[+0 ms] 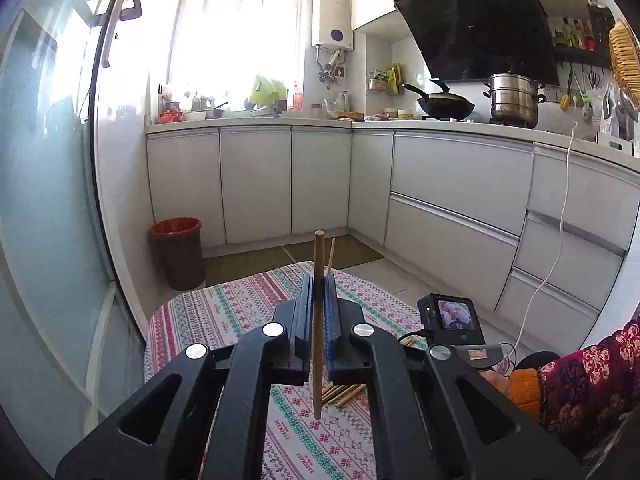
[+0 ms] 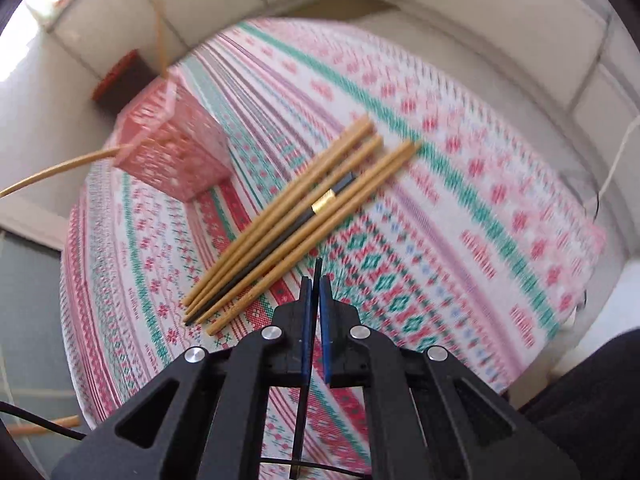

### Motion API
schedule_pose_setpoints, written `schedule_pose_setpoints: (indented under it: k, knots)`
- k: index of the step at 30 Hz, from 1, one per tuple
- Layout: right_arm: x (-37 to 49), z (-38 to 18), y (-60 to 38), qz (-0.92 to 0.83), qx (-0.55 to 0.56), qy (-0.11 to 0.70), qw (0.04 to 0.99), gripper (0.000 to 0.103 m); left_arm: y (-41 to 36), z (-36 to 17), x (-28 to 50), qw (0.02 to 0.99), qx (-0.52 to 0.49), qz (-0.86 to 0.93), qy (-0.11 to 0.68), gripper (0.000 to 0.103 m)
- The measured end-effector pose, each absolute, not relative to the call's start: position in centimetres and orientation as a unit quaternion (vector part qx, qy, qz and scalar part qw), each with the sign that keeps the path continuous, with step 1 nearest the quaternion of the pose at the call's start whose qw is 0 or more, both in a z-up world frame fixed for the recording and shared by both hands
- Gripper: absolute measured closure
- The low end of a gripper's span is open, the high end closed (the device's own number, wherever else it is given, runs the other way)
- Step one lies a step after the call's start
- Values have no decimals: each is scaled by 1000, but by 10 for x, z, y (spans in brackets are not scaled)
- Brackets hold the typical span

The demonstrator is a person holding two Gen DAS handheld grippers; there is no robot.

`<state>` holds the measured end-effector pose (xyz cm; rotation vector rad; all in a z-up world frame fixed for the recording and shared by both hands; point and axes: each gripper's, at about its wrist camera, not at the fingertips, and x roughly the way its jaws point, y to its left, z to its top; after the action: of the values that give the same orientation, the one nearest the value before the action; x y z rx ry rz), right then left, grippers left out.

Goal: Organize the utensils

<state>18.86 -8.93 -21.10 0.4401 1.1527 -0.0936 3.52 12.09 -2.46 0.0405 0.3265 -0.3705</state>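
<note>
Black chopstick point(image 2: 316, 280) between right gripper point(image 2: 315, 280) pads

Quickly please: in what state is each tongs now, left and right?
Left tongs: closed, holding an upright wooden chopstick.
Right tongs: closed, holding a black chopstick.

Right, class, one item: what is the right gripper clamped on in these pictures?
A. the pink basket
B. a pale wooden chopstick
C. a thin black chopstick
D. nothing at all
C: in the right wrist view the right gripper is shut on a thin black chopstick running between its blue pads; the wooden chopsticks lie on the tablecloth.
</note>
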Motion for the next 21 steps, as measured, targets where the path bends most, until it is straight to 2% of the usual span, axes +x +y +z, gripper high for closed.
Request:
schedule_pose_setpoints:
  k: [8,11,17,21]
  knots:
    - [147,-130,-127,31,143,431,890,100,109,-18,46,967,-23,-193,166,99]
    - [136,-110,-137,49,140,409,900,103,106,-15,50,965,-41,-199,163,99]
    - [123,-54,-151,68,132,331,932,103,95,-5,67,965,-63,-191,167,99]
    - [131,-26,-165,79,146,312,936,103,86,4,79,965,-58,-191,168,99]
